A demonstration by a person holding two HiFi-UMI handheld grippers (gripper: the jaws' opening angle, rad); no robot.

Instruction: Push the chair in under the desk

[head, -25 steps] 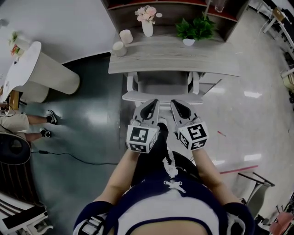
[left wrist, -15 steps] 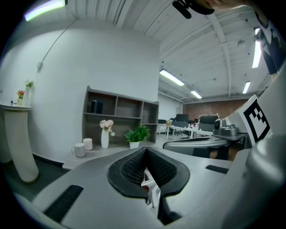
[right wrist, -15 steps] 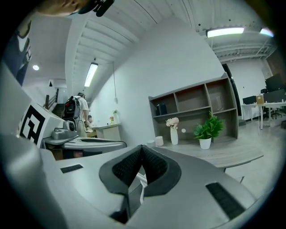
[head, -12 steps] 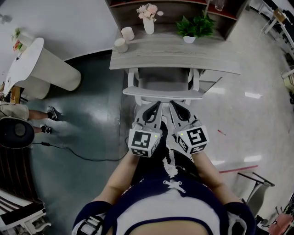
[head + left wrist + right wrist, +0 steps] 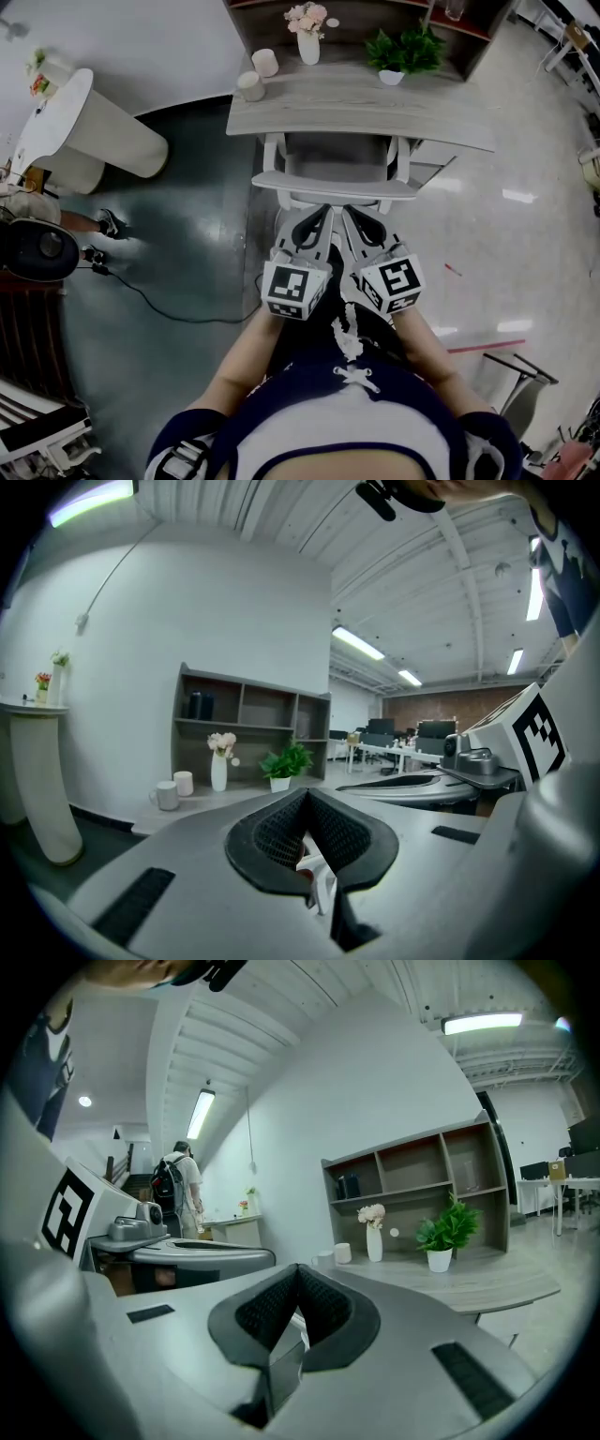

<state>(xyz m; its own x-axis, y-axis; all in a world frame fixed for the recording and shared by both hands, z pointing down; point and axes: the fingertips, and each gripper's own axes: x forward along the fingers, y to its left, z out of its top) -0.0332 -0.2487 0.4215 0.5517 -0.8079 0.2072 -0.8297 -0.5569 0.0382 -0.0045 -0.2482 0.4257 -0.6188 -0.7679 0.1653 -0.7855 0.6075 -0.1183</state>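
While closed, left tongs (image 5: 319, 213), right tongs (image 5: 348, 213) (empty)

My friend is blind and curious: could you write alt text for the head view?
From above, a person's left claw and right claw, both shut, point at the backrest of a white chair partly under a grey desk holding a vase, plant and cups.

Ahead of me the grey wooden desk (image 5: 441, 117) carries a white mug (image 5: 249, 86) and a second white cup (image 5: 265, 62) at its left end, a white vase of pink flowers (image 5: 308, 44) beside them, and a potted plant (image 5: 405, 52) further right. A black cable (image 5: 159, 307) trails across the floor (image 5: 192, 211).
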